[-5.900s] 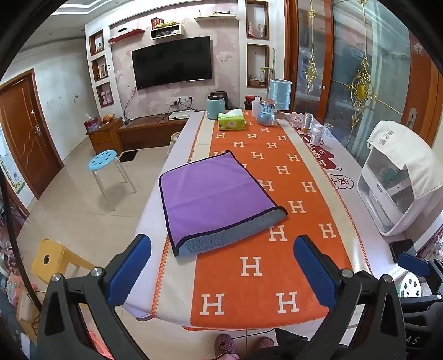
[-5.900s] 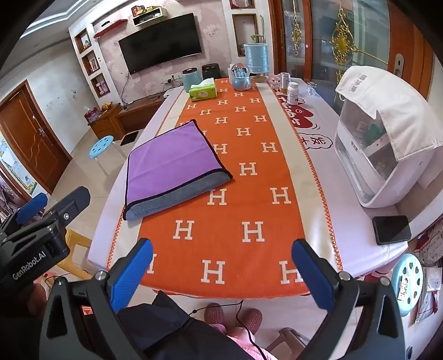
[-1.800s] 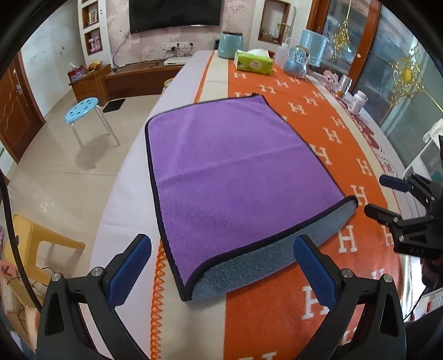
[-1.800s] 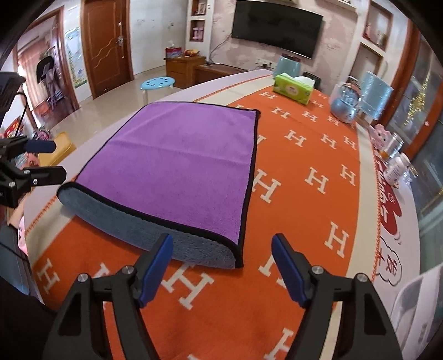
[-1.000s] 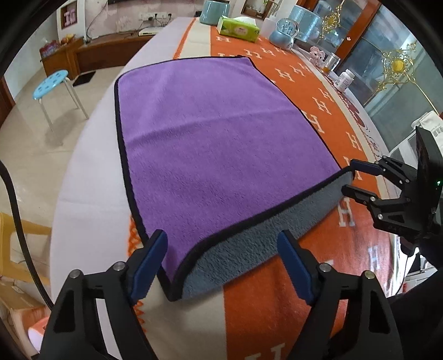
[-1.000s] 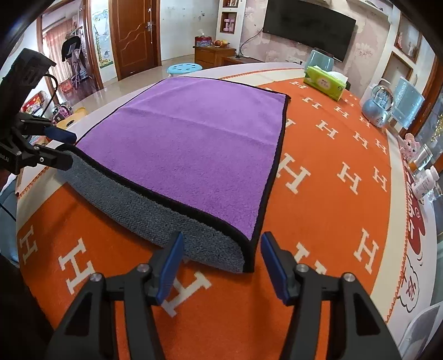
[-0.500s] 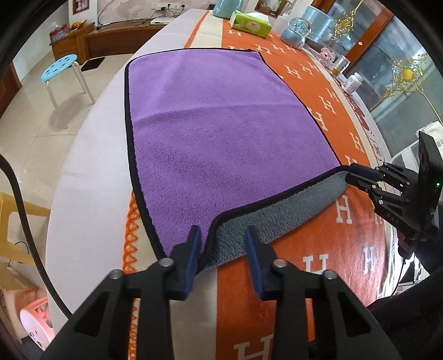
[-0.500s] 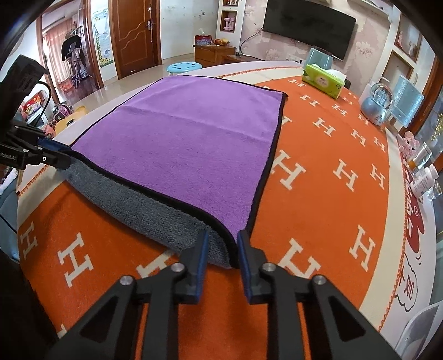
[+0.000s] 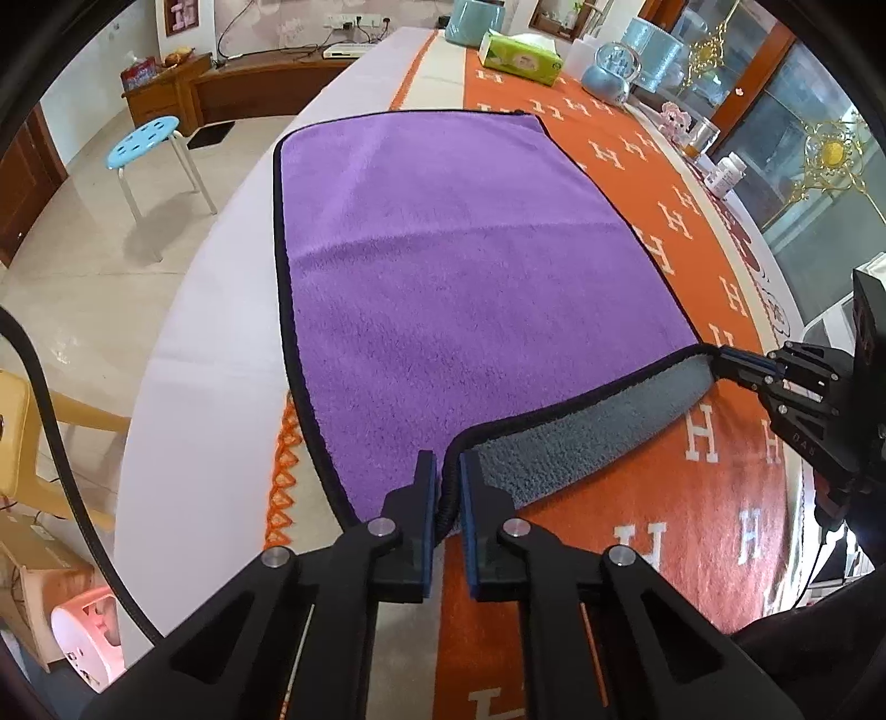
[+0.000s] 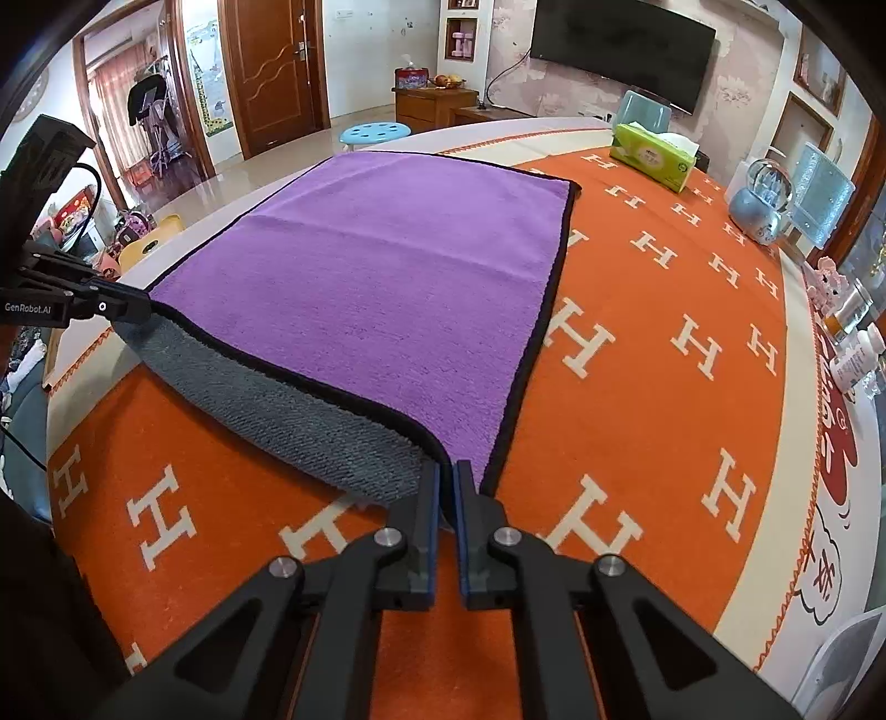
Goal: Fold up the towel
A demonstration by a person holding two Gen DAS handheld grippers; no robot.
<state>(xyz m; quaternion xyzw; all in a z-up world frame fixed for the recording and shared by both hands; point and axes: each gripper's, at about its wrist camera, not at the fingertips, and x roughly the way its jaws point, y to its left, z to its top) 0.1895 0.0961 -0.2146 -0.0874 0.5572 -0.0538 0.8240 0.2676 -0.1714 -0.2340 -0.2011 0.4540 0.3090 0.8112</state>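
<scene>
While lying flat, towel [image 9: 470, 266] | both corners pinched (near edge) | left tool [image 9: 449, 487], right tool [image 10: 446, 493]

Both grippers sit low at the towel's [image 9: 470, 277] near edge. The left gripper [image 9: 449, 487] pinches its near left corner, blue pads [image 9: 426, 498] clamped tight; the right gripper [image 10: 446, 493] pinches the near right corner likewise.

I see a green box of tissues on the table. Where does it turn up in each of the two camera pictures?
Left wrist view: the green cardboard tissue box sits at the top centre, beyond the purple towel.
Right wrist view: the box sits upper right.
Shared landmark: the silvery blue glass globe, right of the box.
</scene>
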